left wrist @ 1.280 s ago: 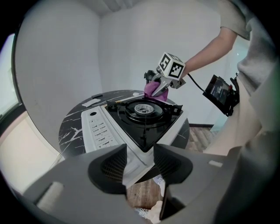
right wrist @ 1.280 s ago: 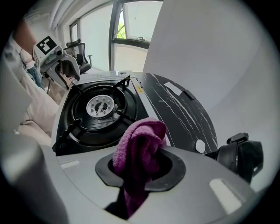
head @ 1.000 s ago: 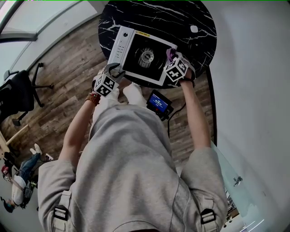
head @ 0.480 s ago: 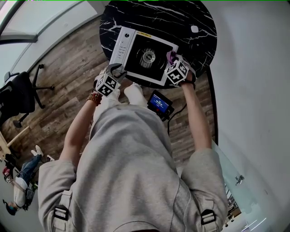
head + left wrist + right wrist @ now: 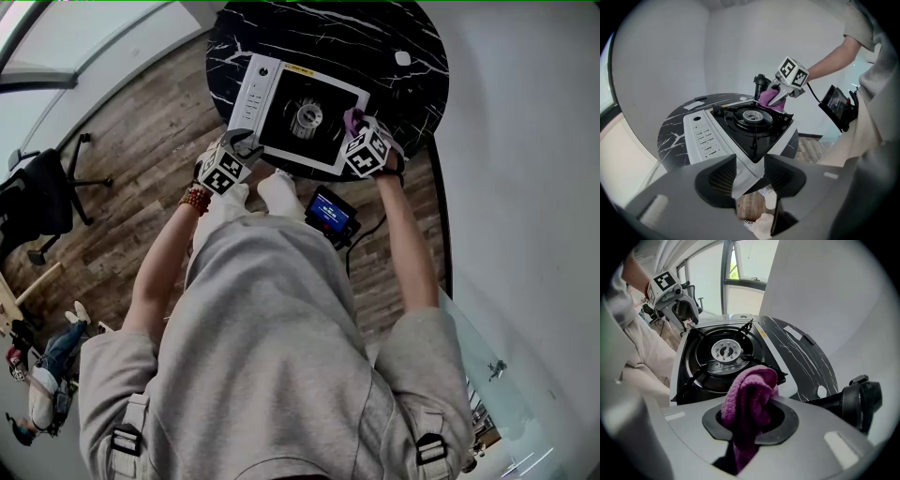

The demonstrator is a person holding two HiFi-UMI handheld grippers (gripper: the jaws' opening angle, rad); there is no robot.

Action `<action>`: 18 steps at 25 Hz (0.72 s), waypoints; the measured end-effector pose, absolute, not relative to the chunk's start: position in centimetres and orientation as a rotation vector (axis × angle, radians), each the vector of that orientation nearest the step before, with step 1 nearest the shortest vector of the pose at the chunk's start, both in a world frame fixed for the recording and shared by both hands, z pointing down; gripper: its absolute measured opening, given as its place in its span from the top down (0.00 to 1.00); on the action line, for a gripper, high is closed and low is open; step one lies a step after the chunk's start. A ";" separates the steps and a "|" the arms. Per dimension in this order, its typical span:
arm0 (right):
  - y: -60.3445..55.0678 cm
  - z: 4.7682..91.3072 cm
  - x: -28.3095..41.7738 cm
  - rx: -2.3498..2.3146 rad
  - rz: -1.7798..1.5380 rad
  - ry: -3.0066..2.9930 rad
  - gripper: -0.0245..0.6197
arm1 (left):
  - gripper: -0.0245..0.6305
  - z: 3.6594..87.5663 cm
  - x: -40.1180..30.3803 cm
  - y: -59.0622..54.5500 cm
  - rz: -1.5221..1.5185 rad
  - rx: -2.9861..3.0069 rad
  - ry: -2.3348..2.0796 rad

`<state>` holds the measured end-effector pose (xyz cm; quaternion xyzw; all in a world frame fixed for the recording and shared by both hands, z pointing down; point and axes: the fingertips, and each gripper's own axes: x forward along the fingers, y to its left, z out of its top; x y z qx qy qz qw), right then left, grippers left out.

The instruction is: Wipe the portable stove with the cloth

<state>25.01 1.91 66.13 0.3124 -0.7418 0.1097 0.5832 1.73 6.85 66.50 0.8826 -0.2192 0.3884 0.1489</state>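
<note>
Head view, supplemented by the two gripper views. Nearest the camera, the person's grey shirt (image 5: 272, 356) fills the lower frame, and both bare forearms reach forward toward a round black marble table (image 5: 417, 89). A small device with a lit blue screen (image 5: 328, 214) hangs at the waist, just short of the table's edge. The portable stove (image 5: 281, 155) sits at the near edge of the table, turned askew. It has a white body, a white control strip (image 5: 248, 94) along its left side and a black top with a round burner (image 5: 306, 116) at the centre. The left gripper (image 5: 244, 145), with a bead bracelet (image 5: 194, 201) on the wrist behind it, points down at the stove's near left corner. In the left gripper view its jaws are partly closed on that white corner, one pad on each side of it. The right gripper (image 5: 353, 122) points steeply down at the stove's near right corner. Its jaws are clamped on a bunched purple cloth (image 5: 750, 394), which bulges out above the pads and hangs below them. Seen from the left gripper, the cloth lies at the stove's rim at that corner; whether it presses on the surface cannot be told. Beyond the stove, a small white patch (image 5: 401, 59) lies on the far part of the table. To the left of the table, a wooden floor (image 5: 141, 159) carries a black office chair (image 5: 42, 202), well apart from the person.
</note>
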 end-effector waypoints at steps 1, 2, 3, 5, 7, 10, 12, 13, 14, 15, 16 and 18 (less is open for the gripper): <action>2.1 66.1 25.0 0.726 0.254 -1.731 0.84 | 0.68 66.5 1.7 6.9 1.117 2.536 -0.630; 2.3 66.1 25.0 0.723 0.252 -1.732 0.83 | 0.68 66.5 1.8 6.9 1.117 2.536 -0.629; 2.5 66.2 24.9 0.720 0.251 -1.733 0.84 | 0.68 66.4 1.8 6.9 1.117 2.536 -0.629; 2.8 66.3 24.9 0.718 0.253 -1.734 0.84 | 0.68 66.5 1.8 6.9 1.119 2.534 -0.630; 3.1 66.3 24.8 0.718 0.256 -1.736 0.84 | 0.68 66.6 1.8 6.9 1.120 2.534 -0.632; 3.5 66.3 24.6 0.717 0.259 -1.738 0.83 | 0.68 66.6 1.8 6.8 1.119 2.535 -0.632; 3.7 66.3 24.5 0.717 0.260 -1.738 0.84 | 0.67 66.6 1.9 6.8 1.121 2.533 -0.631; 3.8 66.4 24.5 0.717 0.261 -1.738 0.84 | 0.67 66.6 1.9 6.8 1.121 2.533 -0.630; 4.0 66.4 24.5 0.718 0.263 -1.738 0.84 | 0.67 66.6 1.9 6.8 1.122 2.532 -0.629; 4.1 66.4 24.4 0.719 0.264 -1.739 0.84 | 0.67 66.7 1.9 6.8 1.122 2.532 -0.629; 4.2 66.4 24.4 0.720 0.265 -1.739 0.84 | 0.67 66.6 1.9 6.9 1.123 2.532 -0.627; 4.4 66.4 24.3 0.723 0.268 -1.741 0.84 | 0.67 66.6 1.8 6.8 1.124 2.533 -0.622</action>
